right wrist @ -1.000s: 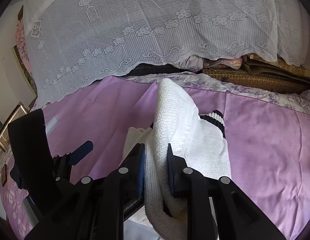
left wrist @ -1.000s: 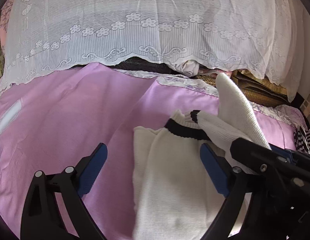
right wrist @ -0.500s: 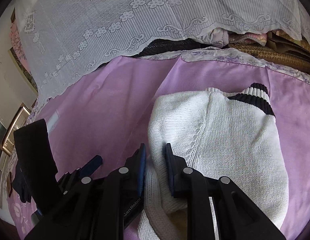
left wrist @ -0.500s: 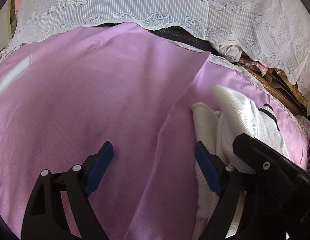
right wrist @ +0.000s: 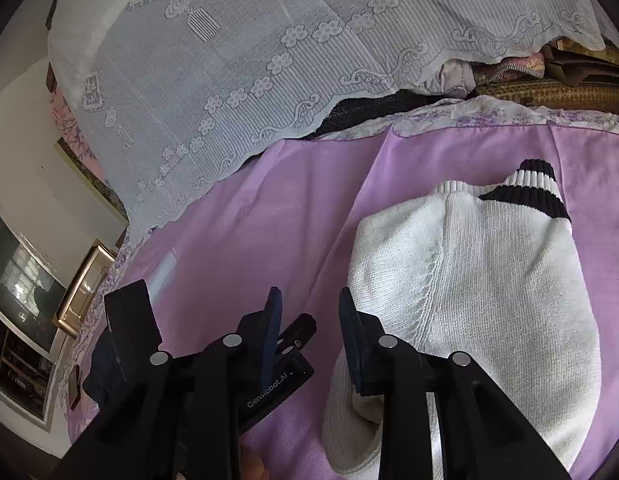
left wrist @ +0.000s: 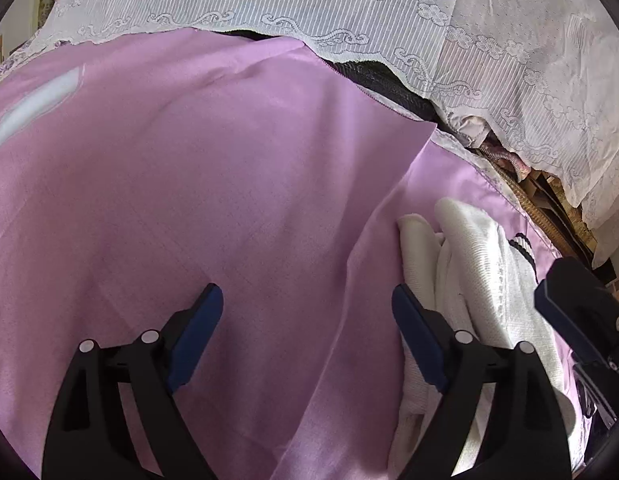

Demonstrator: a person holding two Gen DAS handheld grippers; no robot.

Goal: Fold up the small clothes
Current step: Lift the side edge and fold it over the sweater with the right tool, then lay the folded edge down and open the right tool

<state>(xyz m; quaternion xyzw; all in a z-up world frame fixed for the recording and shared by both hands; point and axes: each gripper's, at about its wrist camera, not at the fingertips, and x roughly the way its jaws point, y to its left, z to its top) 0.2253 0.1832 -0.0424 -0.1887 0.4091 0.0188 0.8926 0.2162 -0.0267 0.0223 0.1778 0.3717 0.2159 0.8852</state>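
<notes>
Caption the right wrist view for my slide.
Right gripper open beside the folded white sweater on a pink sheet.

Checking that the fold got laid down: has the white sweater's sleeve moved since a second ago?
Yes. The white sweater sleeve stood raised toward the lace cover; now it lies flat across the body on the purple sheet. The right gripper jaws have just opened off it.

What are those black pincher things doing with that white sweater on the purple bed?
A person is folding a small white sweater with a hand-held gripper in each hand. The sweater lies folded over on the purple sheet, its black-striped cuff on top. The right gripper has just been opening and has let go of the knit; nothing sits between its fingers now. The left gripper hangs wide open over bare sheet beside the sweater, holding nothing.
</notes>
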